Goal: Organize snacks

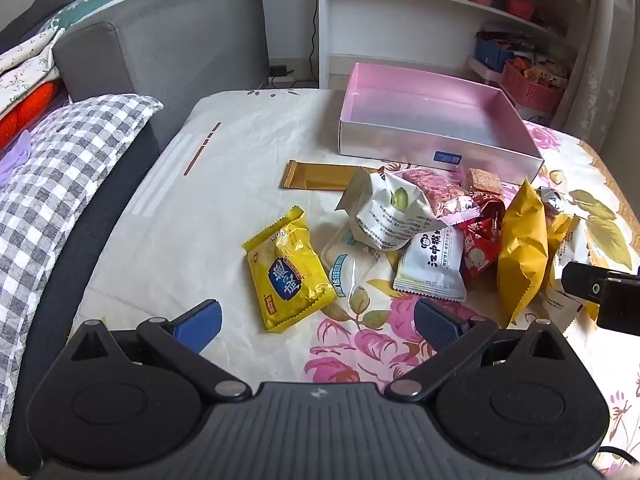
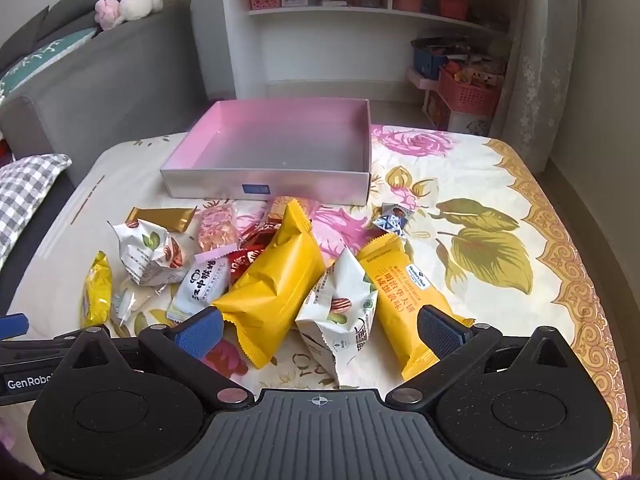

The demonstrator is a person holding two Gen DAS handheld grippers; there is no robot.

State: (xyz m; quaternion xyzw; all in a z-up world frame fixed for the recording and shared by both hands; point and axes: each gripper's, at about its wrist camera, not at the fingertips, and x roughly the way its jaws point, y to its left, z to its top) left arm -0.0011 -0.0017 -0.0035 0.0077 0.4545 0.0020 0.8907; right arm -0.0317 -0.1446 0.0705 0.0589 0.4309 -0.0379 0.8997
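Both tools are released, jaws fully spread, nothing between the pads. The left tool (image 1: 318, 322) hangs over the near edge of the surface (image 1: 240, 148), which is covered by a floral cloth. Just ahead of it lies a yellow foil packet (image 1: 289, 274), touching a clear wrapped snack (image 1: 350, 268). The right tool (image 2: 320, 330) hangs over the main snack pile: a large plain yellow packet (image 2: 276, 284), a white nut packet (image 2: 340, 312) and a yellow labelled bar (image 2: 400, 300) lie between its fingers in the right wrist view, untouched. A gold flat sachet (image 1: 316, 176) lies behind the pile toward the left edge. The pink-lined box (image 2: 276, 148) stands open at the far edge, no snacks inside.
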